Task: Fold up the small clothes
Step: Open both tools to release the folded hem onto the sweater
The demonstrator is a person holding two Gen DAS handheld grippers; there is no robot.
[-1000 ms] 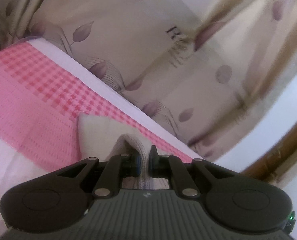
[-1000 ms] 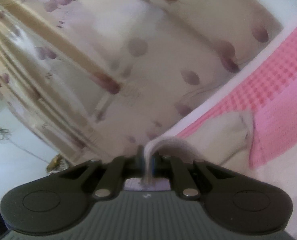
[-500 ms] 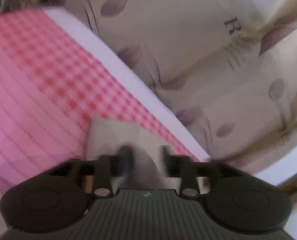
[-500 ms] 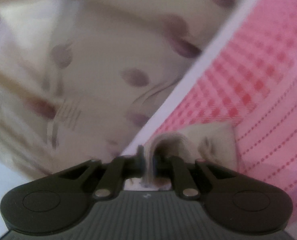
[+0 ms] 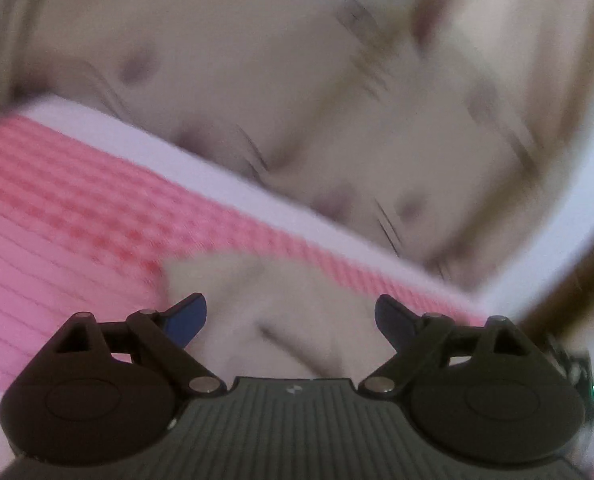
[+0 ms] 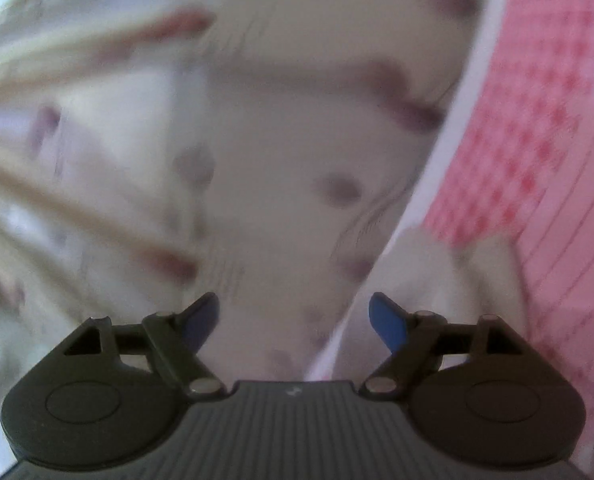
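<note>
A small cream garment (image 5: 281, 304) lies bunched on the pink checked cloth (image 5: 77, 216) near its far edge. In the left wrist view my left gripper (image 5: 291, 316) hovers just over it, its jaws opening wide, the cloth lying between and below the blue pads without being pinched. In the right wrist view the same cream garment (image 6: 457, 280) lies to the right, beyond the right finger. My right gripper (image 6: 295, 316) has its jaws opening too, and nothing is held between them. Both views are blurred by motion.
The pink cloth (image 6: 545, 128) has a white border (image 5: 225, 176) along its far edge. Behind it hangs a beige curtain with purple leaf prints (image 5: 297, 92), which fills most of the right wrist view (image 6: 257, 160). A brown wooden edge (image 5: 569, 288) shows at the far right.
Both grippers were shut on folds of the cream garment a second ago; both have let go and now stand wide. Both hands moved and rolled, and the garment now rests on the pink cloth.
</note>
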